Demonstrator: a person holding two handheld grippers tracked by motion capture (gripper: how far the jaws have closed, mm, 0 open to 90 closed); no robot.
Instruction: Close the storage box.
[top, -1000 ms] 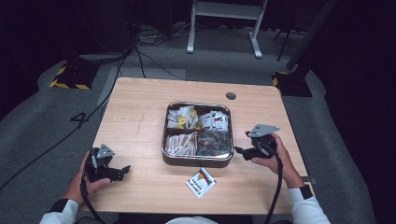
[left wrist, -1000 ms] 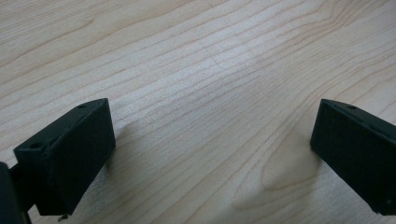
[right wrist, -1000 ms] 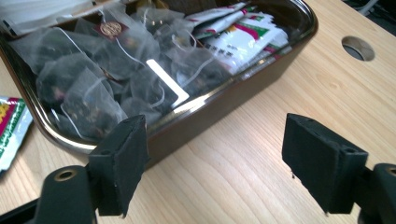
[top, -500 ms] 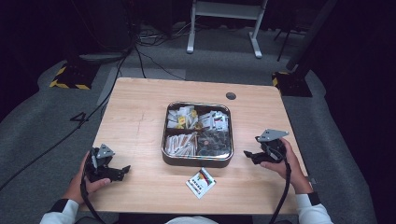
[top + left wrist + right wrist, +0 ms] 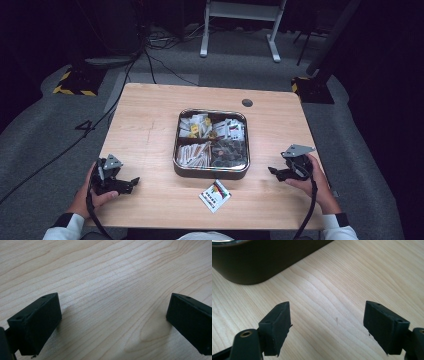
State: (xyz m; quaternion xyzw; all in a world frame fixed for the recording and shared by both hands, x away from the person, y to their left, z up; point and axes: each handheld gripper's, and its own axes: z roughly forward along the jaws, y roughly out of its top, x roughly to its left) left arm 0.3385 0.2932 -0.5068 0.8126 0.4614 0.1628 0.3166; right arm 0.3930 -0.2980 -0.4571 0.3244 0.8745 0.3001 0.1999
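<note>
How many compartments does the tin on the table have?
4 in the tin: far left and far right with packets, near left with sticks, near right with dark pieces.

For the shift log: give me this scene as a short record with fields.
table: light wood
tray: dark metal, four compartments, mid-table
tray contents: packets in three compartments, dark pieces in the near right one
packet: one, flat on the table just in front of the tray
left gripper: open, holds nothing, low over bare wood near the front left
right gripper: open, holds nothing, right of the tray, jaws toward it
</note>
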